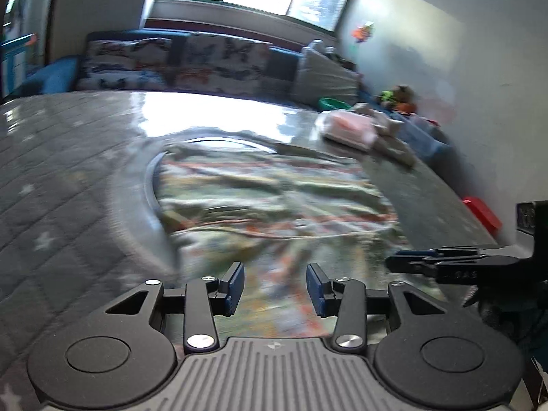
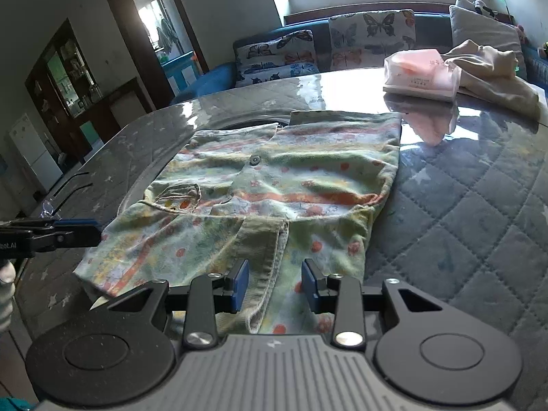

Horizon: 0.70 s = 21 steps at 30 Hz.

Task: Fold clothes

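Two tongs work one green floral cotton garment (image 2: 274, 185), part-folded flat on the quilted grey tabletop (image 2: 479, 205). My left gripper (image 1: 275, 287) hangs released above it. My right gripper (image 2: 275, 286) straddles the near hem, unclenched. Next fold requires pinching both near edges.

You have two grippers in view: left gripper (image 1: 275, 287), right gripper (image 2: 274, 284). One floral shirt (image 2: 274, 185) on table (image 2: 479, 212). One beige garment (image 2: 493, 68). One pink tissue pack (image 2: 423, 73). Two butterfly cushions (image 2: 277, 56) (image 2: 371, 36). One grey pillow (image 2: 483, 32). One button (image 2: 254, 160) showing on shirt.
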Motion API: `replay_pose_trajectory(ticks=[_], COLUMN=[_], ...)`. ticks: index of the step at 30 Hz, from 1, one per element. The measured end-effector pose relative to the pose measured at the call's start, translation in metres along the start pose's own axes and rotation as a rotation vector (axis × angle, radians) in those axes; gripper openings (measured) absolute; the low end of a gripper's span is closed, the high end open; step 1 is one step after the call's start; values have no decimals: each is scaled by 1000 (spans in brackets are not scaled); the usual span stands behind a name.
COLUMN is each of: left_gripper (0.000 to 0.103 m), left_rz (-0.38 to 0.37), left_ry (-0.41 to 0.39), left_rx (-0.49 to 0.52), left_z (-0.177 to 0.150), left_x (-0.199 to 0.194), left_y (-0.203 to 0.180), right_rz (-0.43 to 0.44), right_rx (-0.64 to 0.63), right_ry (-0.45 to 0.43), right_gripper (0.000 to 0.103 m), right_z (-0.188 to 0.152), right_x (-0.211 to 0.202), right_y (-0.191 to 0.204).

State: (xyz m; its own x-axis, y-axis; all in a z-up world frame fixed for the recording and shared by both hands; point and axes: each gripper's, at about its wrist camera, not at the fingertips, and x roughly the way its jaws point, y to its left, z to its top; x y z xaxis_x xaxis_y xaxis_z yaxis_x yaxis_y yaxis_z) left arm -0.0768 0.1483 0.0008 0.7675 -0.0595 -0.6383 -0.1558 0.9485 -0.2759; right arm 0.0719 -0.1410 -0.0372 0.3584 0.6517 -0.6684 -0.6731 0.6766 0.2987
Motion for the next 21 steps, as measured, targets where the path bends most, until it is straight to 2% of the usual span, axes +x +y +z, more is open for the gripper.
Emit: replay_pose_trajectory(ticks=[5,7,9,17,21], left_gripper=[46,47,47,45,42], left_rz=[46,56,59,13,1], left_ry=[-3,-5,-7,-5,15], left_rx=[-38,-47,-52,-7,16], left_z=[-4,-5,-4,6,11], left_x=[-5,-6,-7,6,22], left_y=[21,27,31,20,15], right_rz=[-1,-7,-11,-43,-78], right_rx=[-22,-35,-40,-116,-135], right_ry=[2,7,2,-71,-66], right_gripper=[32,16,9,7,7], right_z=[4,5,6,17,17], right_x=[13,15,13,-20,-21], right_y=[7,10,13,30,33])
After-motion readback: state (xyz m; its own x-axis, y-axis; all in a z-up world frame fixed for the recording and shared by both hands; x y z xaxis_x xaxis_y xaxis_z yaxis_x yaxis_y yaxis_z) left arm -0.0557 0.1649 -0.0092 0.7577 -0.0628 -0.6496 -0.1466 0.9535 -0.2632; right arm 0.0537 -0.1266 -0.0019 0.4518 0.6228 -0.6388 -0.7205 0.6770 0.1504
